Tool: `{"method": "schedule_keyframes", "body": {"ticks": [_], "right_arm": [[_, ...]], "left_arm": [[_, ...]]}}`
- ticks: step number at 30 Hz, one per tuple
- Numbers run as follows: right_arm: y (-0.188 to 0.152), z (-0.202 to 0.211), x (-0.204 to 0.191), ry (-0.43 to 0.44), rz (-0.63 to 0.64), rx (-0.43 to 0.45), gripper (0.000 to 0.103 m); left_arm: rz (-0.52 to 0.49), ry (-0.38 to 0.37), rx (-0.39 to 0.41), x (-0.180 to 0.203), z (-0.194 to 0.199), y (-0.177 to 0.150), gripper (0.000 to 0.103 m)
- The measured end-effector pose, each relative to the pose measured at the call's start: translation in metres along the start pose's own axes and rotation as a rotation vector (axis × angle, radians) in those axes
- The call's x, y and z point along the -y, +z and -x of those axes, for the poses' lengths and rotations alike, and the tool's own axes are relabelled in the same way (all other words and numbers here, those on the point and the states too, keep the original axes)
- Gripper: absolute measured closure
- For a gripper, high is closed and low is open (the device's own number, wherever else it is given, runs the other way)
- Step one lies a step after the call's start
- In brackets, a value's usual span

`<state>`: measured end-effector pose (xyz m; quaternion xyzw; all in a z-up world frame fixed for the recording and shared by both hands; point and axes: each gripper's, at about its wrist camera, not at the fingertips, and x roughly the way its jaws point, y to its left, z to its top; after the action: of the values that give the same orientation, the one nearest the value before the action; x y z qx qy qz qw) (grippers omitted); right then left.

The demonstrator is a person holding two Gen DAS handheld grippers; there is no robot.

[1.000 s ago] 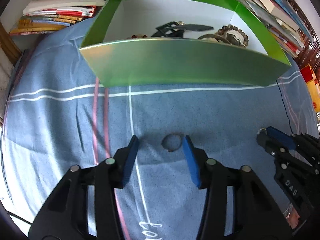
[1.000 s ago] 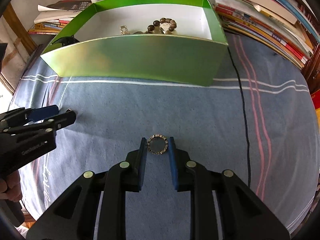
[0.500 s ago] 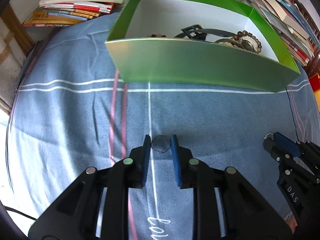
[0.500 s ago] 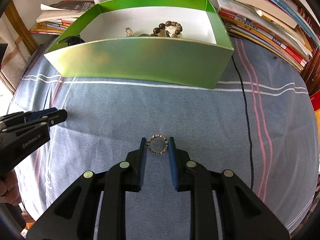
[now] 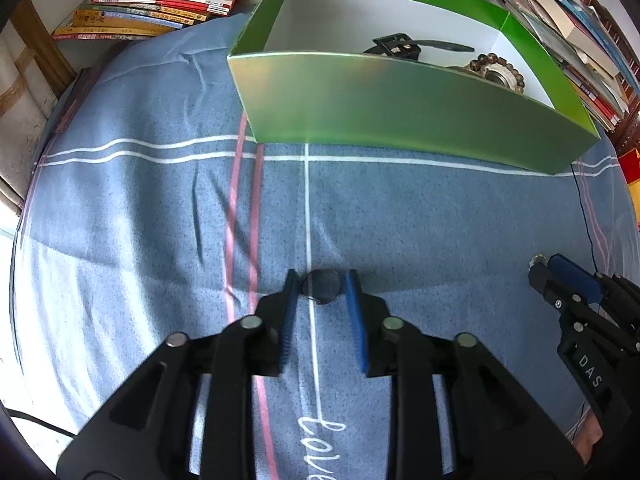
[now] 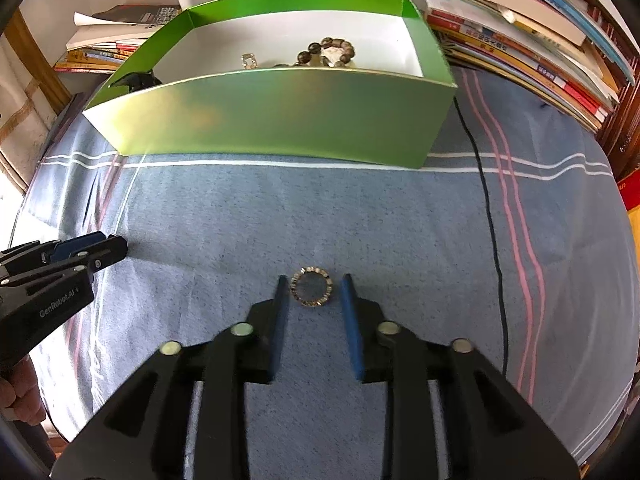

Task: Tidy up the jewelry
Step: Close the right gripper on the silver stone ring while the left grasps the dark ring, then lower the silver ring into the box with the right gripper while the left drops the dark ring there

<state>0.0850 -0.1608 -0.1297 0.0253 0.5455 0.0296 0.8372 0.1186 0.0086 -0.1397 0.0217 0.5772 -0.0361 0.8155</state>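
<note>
My left gripper (image 5: 320, 286) is shut on a thin dark ring (image 5: 322, 290) and holds it over the blue cloth. My right gripper (image 6: 313, 290) is shut on a studded metal ring (image 6: 311, 290), also above the cloth. A green box (image 5: 400, 100) with a white inside stands at the back; it also shows in the right wrist view (image 6: 288, 116). In it lie a bead bracelet (image 6: 326, 51), a black clip (image 5: 400, 46) and a small clear piece (image 6: 248, 60).
Stacks of books (image 5: 160, 4) lie behind the box at the left and along the right (image 6: 532, 40). A thin black cable (image 6: 488, 220) runs down the cloth at the right. The blue striped cloth (image 5: 160, 220) covers the surface.
My left gripper closed on the thin ring and lifted it off the cloth, drawing back from the box. My right gripper keeps its ring and rose slightly.
</note>
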Motion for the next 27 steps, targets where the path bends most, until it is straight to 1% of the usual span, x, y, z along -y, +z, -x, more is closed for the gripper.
{"method": "schedule_keyframes", "body": {"ticks": [1, 5, 6, 7, 8, 10, 14, 18, 21, 25, 27], "right_arm": [[-0.001, 0.0, 0.002, -0.002, -0.002, 0.001, 0.069], [-0.004, -0.001, 0.002, -0.018, 0.014, 0.013, 0.069], [-0.004, -0.002, 0.001, -0.02, 0.019, 0.018, 0.071], [-0.003, -0.002, 0.0, -0.018, 0.023, 0.024, 0.082], [-0.003, -0.002, -0.001, -0.012, 0.027, 0.028, 0.082], [-0.003, -0.001, -0.001, 0.006, 0.026, 0.027, 0.082], [-0.002, 0.006, 0.001, 0.007, 0.014, 0.039, 0.082], [0.005, 0.024, 0.004, 0.002, 0.0, 0.077, 0.082], [0.02, 0.044, 0.006, 0.011, -0.011, 0.13, 0.082], [0.057, 0.072, 0.007, 0.029, -0.003, 0.236, 0.082], [0.08, 0.077, 0.008, 0.03, -0.001, 0.279, 0.082]], "left_arm": [[-0.004, 0.0, 0.001, 0.002, 0.001, -0.003, 0.068], [-0.031, 0.003, 0.018, 0.006, 0.003, -0.008, 0.068], [-0.033, 0.0, 0.021, 0.006, 0.003, -0.008, 0.068], [-0.037, -0.006, 0.026, 0.006, 0.003, -0.008, 0.072], [-0.042, -0.007, 0.03, 0.007, 0.005, -0.009, 0.081], [-0.052, -0.017, 0.031, 0.007, 0.005, -0.009, 0.082], [-0.037, -0.029, 0.036, 0.003, 0.01, -0.008, 0.083], [-0.042, -0.016, 0.093, 0.002, 0.032, -0.001, 0.083], [-0.04, -0.009, 0.158, 0.0, 0.055, 0.017, 0.083], [-0.034, -0.014, 0.245, 0.001, 0.084, 0.05, 0.083], [-0.023, -0.021, 0.273, 0.0, 0.092, 0.065, 0.083]]}}
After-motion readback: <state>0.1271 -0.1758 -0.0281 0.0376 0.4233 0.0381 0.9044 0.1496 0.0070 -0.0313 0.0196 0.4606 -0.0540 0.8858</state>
